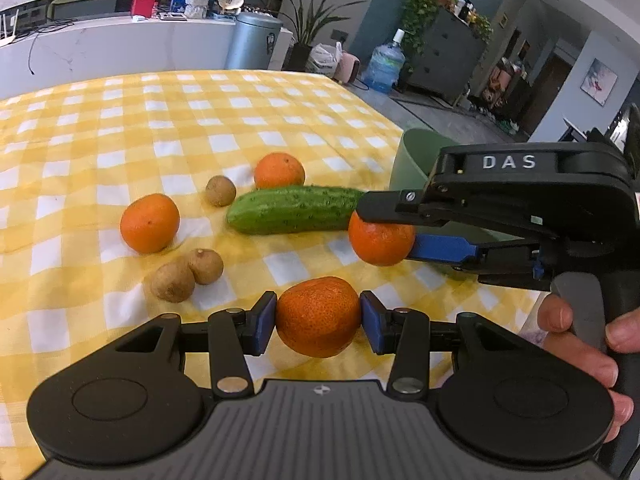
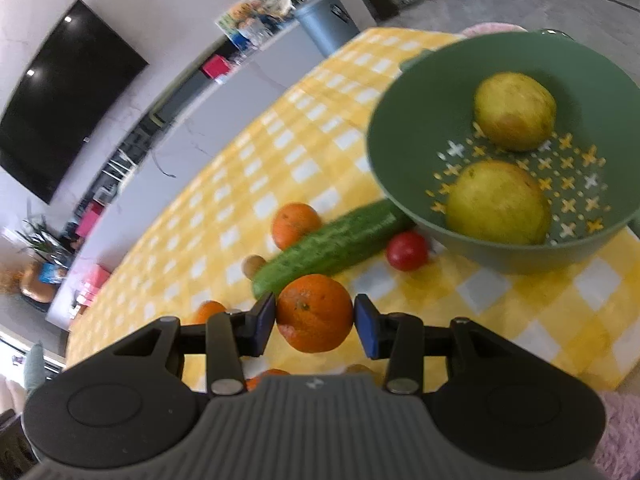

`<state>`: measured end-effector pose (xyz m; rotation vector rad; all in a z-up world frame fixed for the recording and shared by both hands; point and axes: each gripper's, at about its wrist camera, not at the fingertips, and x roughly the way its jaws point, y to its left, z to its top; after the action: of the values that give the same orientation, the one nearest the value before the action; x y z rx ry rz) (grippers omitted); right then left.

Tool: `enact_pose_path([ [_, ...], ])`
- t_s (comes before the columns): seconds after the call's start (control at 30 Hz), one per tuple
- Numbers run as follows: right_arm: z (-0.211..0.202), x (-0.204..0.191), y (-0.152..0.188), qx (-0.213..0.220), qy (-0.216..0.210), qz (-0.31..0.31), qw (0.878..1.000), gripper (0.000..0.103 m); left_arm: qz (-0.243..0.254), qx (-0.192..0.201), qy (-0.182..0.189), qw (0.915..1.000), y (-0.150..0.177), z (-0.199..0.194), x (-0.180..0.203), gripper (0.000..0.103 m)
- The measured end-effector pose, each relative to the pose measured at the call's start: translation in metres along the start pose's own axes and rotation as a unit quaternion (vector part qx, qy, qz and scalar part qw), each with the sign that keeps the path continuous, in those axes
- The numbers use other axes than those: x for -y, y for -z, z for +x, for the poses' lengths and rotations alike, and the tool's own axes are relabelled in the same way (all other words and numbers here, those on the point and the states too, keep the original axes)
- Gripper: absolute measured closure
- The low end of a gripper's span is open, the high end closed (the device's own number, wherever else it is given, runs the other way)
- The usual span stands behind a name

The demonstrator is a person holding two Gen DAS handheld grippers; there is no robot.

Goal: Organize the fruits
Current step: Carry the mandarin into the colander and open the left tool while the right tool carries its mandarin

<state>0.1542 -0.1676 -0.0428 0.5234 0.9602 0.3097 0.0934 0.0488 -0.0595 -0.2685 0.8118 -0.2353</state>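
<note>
Clamped tangerine (image 1: 318,316); cucumber (image 1: 294,210) crosswise

In the left wrist view the right claw (image 1: 382,236) covers most of the green bowl (image 1: 408,160), so only a strip of its wall shows and its contents are hidden. The same claw hides the far end of the cucumber (image 1: 294,210) and the top of the tangerine it holds (image 1: 380,242). The hand (image 1: 580,340) on its grip is cut off by the right edge.

The right wrist view is smeared throughout. The left claw's body hides most of two fruits at its rim: an orange one (image 2: 264,378) and a brownish one (image 2: 360,370), too little showing to name. The bowl's right side (image 2: 624,92) runs off the edge. The cucumber (image 2: 332,246) covers part of a small brown fruit (image 2: 254,266).
</note>
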Motion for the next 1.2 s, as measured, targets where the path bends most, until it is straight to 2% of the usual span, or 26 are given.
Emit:
enact_pose_path([
  [0.13,-0.010,0.005,-0.007,0.023,-0.036,0.023,0.999,0.063,-0.014,0.010,0.018,0.9997,-0.009,-0.005,0.008,0.052],
  [0.2,-0.020,0.012,-0.012,0.030,-0.064,0.044,0.996,0.063,-0.036,0.021,0.025,0.9988,-0.016,-0.005,0.015,0.052],
  [0.33,-0.046,0.039,-0.026,0.060,-0.135,0.109,0.983,0.063,-0.034,0.047,0.046,0.9973,-0.036,-0.005,0.036,0.052],
  [0.4,-0.064,0.053,-0.033,0.091,-0.144,0.125,0.977,0.063,-0.040,0.055,0.058,0.9960,-0.048,-0.004,0.047,0.052],
  [0.5,-0.094,0.080,-0.039,0.150,-0.120,0.149,0.970,0.063,-0.056,0.058,0.076,0.9938,-0.065,0.004,0.061,0.052],
  [0.63,-0.111,0.107,-0.038,0.198,-0.061,0.187,0.960,0.063,-0.081,0.037,0.105,0.9905,-0.084,0.030,0.076,0.052],
  [0.87,-0.108,0.111,-0.038,0.219,0.011,0.179,0.959,0.063,-0.090,-0.025,0.151,0.9842,-0.093,0.085,0.097,0.052],
  [1.0,-0.108,0.122,-0.038,0.221,0.018,0.189,0.957,0.063,-0.095,-0.053,0.172,0.9791,-0.090,0.111,0.105,0.052],
  [1.13,-0.113,0.136,-0.037,0.248,0.011,0.227,0.942,0.063,-0.100,-0.073,0.189,0.9741,-0.086,0.128,0.107,0.052],
  [1.2,-0.120,0.139,-0.036,0.261,0.001,0.234,0.936,0.063,-0.093,-0.078,0.189,0.9745,-0.086,0.135,0.109,0.052],
])
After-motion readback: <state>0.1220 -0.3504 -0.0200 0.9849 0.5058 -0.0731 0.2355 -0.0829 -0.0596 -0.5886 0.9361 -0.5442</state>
